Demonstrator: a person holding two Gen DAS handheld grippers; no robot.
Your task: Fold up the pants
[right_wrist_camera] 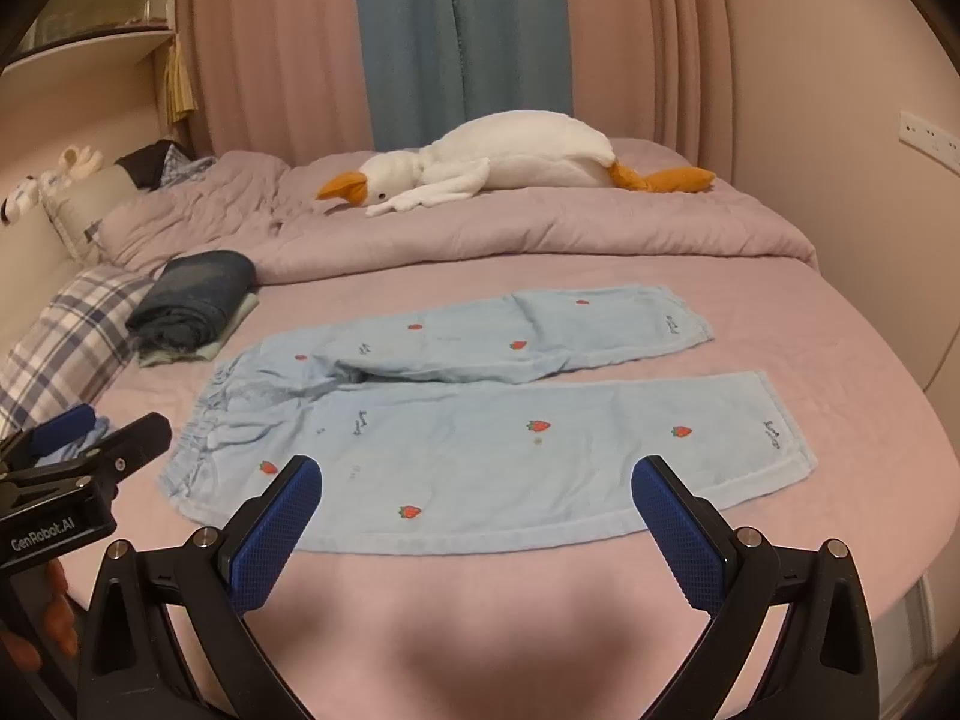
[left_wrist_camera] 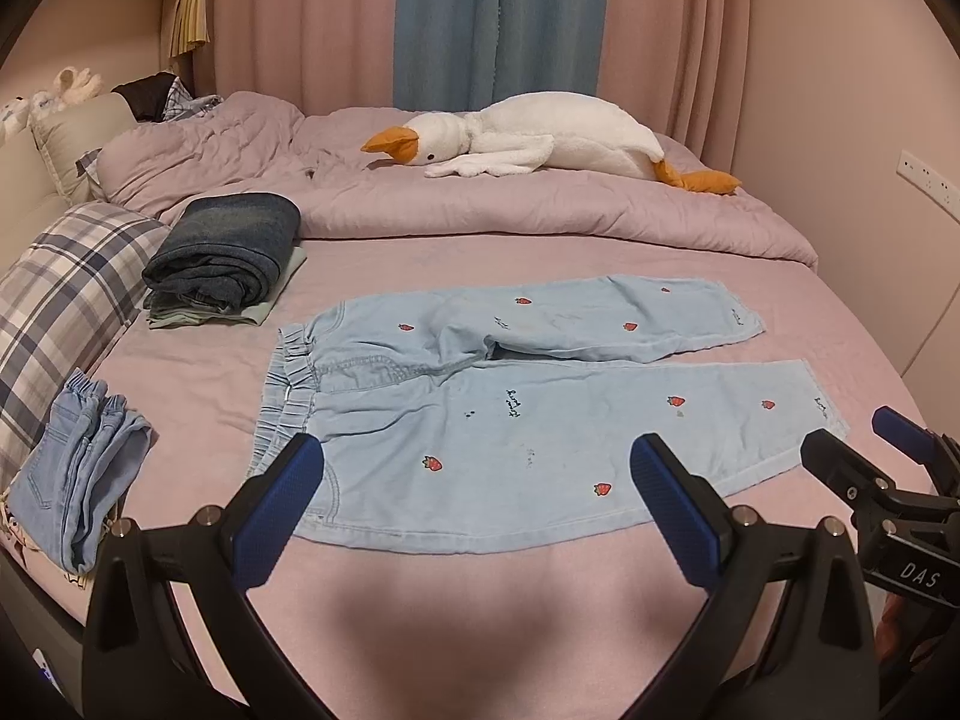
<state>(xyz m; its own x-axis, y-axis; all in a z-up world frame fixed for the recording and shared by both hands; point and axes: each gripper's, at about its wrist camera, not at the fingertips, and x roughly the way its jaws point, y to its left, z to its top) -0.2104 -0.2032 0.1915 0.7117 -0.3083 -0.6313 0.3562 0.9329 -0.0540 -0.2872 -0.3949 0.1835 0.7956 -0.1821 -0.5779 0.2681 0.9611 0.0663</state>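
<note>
One pair of light-blue pants (left_wrist_camera: pixel 540 420) w/ red strawberries, spread flat mid-frame on the bed (left_wrist_camera: pixel 600 600), 2 legs apart, waistband at left; 1 plush goose (left_wrist_camera: pixel 540 138) upper centre; left gripper (left_wrist_camera: pixel 477 468) and right gripper (right_wrist_camera: pixel 477 480) both w/ fingers spread wide, gripping nothing.

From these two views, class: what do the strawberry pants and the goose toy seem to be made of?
Strawberry pants: probably light-wash denim or soft cotton, matte, with stitched seams and a gathered elastic waistband. Goose toy: apparently white plush, its surface fuzzy, with an orange fabric beak and feet.
</note>
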